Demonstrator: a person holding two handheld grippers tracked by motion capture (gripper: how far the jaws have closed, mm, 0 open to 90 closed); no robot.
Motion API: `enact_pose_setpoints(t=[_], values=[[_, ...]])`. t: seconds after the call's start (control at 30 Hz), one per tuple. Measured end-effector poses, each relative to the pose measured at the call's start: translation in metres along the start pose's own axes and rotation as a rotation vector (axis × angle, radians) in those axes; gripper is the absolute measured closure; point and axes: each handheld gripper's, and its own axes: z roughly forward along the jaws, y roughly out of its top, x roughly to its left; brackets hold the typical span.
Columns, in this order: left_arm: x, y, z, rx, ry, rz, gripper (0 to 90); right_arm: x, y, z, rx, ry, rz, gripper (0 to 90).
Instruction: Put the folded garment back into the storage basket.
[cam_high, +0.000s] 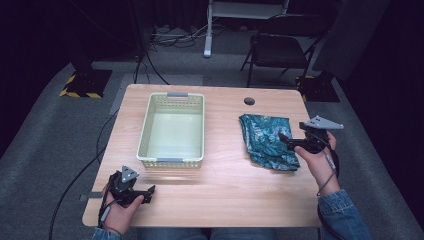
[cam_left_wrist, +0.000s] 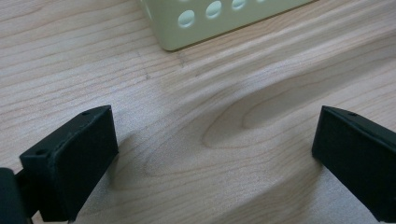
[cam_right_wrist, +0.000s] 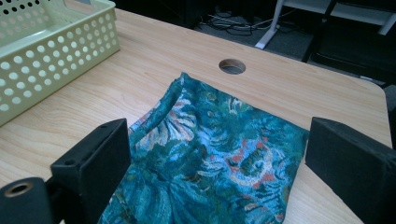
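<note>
A teal cloth (cam_right_wrist: 210, 154) patterned with blue, white and orange-red swirls is seen right of the basket (cam_high: 146, 125); the basket is coloured pale yellow-green.

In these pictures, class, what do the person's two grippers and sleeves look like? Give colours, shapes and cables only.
Both grippers are black. The left gripper and the right gripper each carry a grey three-cornered plate on top. Their fingers are thick, blocky black pads with small screw holes. A dark cable trails from each gripper. The sleeves are blue denim.

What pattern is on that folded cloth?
The cloth is teal with a leafy floral print; clearest in the right gripper view.
</note>
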Motion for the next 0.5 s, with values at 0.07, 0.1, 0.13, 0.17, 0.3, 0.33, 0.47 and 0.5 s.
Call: enact_pose_setpoints(t=[0.07, 0.1, 0.13, 0.17, 0.3, 0.33, 0.47, 0.5], values=[[0.000, 0.000, 0.000, 0.000, 0.000, 0.000, 0.4, 0.001, 0.002, 0.002, -0.003, 0.001, -0.003, 7.1], [0.000, 0.000, 0.000, 0.000, 0.000, 0.000, 0.3, 0.002, 0.003, 0.003, -0.003, 0.003, -0.004, 7.1], [0.000, 0.000, 0.000, 0.000, 0.000, 0.000, 0.4, 0.003, 0.004, 0.004, -0.003, 0.005, -0.005, 7.1], [0.000, 0.000, 0.000, 0.000, 0.000, 0.000, 0.3, 0.003, 0.005, 0.005, -0.003, 0.006, -0.005, 7.1], [0.000, 0.000, 0.000, 0.000, 0.000, 0.000, 0.4, 0.006, 0.010, 0.009, -0.009, 0.007, -0.010, 7.1], [0.000, 0.000, 0.000, 0.000, 0.000, 0.000, 0.3, 0.007, 0.011, 0.010, -0.009, 0.009, -0.012, 7.1], [0.000, 0.000, 0.000, 0.000, 0.000, 0.000, 0.3, 0.009, 0.015, 0.014, -0.008, 0.013, -0.014, 7.1], [0.000, 0.000, 0.000, 0.000, 0.000, 0.000, 0.3, 0.009, 0.016, 0.015, -0.010, 0.014, -0.015, 7.1]])
